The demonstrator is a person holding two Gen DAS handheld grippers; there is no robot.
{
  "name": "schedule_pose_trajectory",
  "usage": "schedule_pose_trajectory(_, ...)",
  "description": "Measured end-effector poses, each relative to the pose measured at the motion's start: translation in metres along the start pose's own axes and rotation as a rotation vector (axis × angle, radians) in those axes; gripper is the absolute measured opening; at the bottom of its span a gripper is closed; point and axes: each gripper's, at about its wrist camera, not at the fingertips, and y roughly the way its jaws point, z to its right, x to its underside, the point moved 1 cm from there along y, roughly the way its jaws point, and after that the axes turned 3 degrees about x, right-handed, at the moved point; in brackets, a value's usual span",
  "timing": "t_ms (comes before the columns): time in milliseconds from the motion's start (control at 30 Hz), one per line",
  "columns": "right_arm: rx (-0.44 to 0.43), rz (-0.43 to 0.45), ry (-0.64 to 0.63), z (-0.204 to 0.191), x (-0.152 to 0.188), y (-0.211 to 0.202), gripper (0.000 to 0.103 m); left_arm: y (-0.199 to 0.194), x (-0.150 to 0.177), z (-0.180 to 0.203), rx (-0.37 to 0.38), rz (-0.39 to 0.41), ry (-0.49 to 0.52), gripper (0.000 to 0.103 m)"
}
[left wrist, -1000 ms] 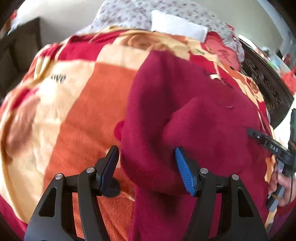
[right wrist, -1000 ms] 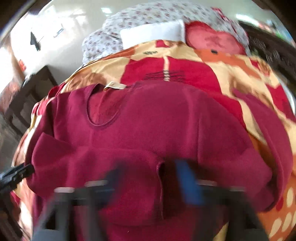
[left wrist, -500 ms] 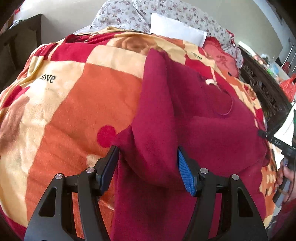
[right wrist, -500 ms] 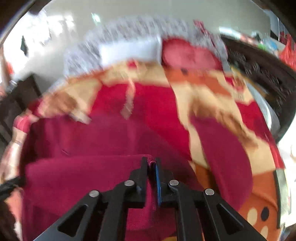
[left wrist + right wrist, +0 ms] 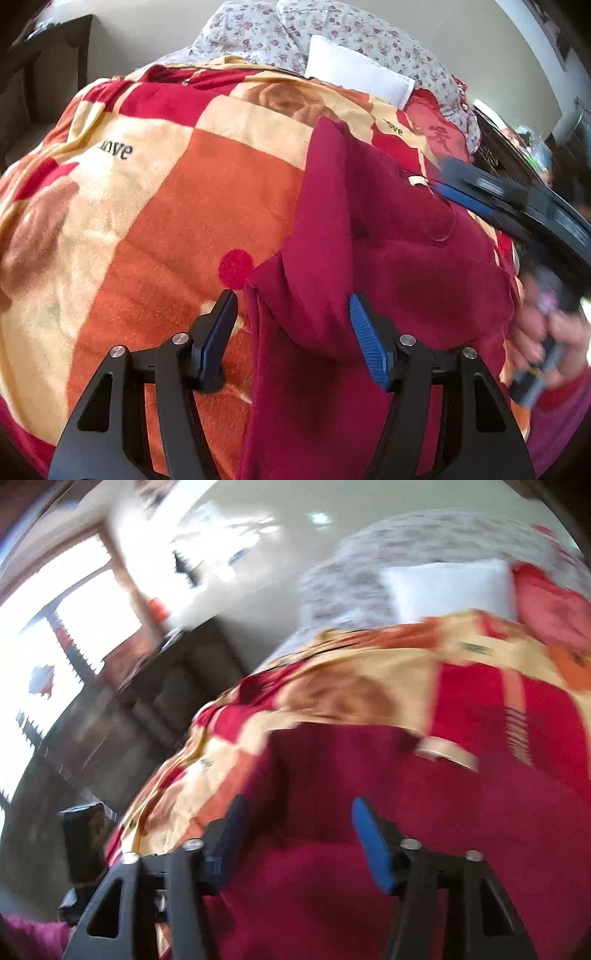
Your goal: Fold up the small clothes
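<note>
A dark red sweater (image 5: 388, 240) lies on a red, orange and cream blanket (image 5: 166, 206), one sleeve folded across its body. My left gripper (image 5: 291, 325) is open, its jaws astride a raised fold of the sweater's left edge. My right gripper (image 5: 295, 827) is open just above the sweater (image 5: 424, 830) near its collar label (image 5: 447, 755); the view is motion-blurred. The right gripper also shows in the left wrist view (image 5: 517, 206), blurred, crossing over the sweater's right side.
A floral quilt (image 5: 332, 40) and a white pillow (image 5: 354, 75) lie at the head of the bed. A red cushion (image 5: 439, 129) sits beside them. Dark wooden furniture (image 5: 129, 738) stands left of the bed, a carved dark frame (image 5: 495, 155) on the right.
My right gripper has let go of the sweater edge it was pinching, opened, and swung left over the garment. My left gripper stays open around the same fold.
</note>
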Motion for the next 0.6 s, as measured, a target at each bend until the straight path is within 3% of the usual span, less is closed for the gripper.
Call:
schedule_pose_trajectory(233, -0.133, -0.116, 0.025, -0.005, -0.020, 0.087, 0.052, -0.015, -0.004, -0.024, -0.013, 0.032, -0.038, 0.063)
schedule_pose_trajectory(300, -0.107, -0.154, -0.018, -0.009, -0.020, 0.101, 0.015, -0.014, -0.005, -0.033, -0.012, 0.033, -0.062, 0.063)
schedule_pose_trajectory(333, -0.099, -0.152, -0.037, -0.012, -0.022, 0.102, 0.007, -0.014, -0.006, -0.037, -0.013, 0.037, -0.073, 0.063)
schedule_pose_trajectory(467, -0.072, -0.077, -0.102, -0.038, -0.047, 0.099, 0.007, -0.013, -0.010, -0.046, -0.013, 0.051, -0.102, 0.063)
schedule_pose_trajectory(600, 0.013, -0.123, -0.091, -0.039, -0.054, 0.132, 0.007, -0.011, -0.013, -0.044, -0.014, 0.053, -0.109, 0.063)
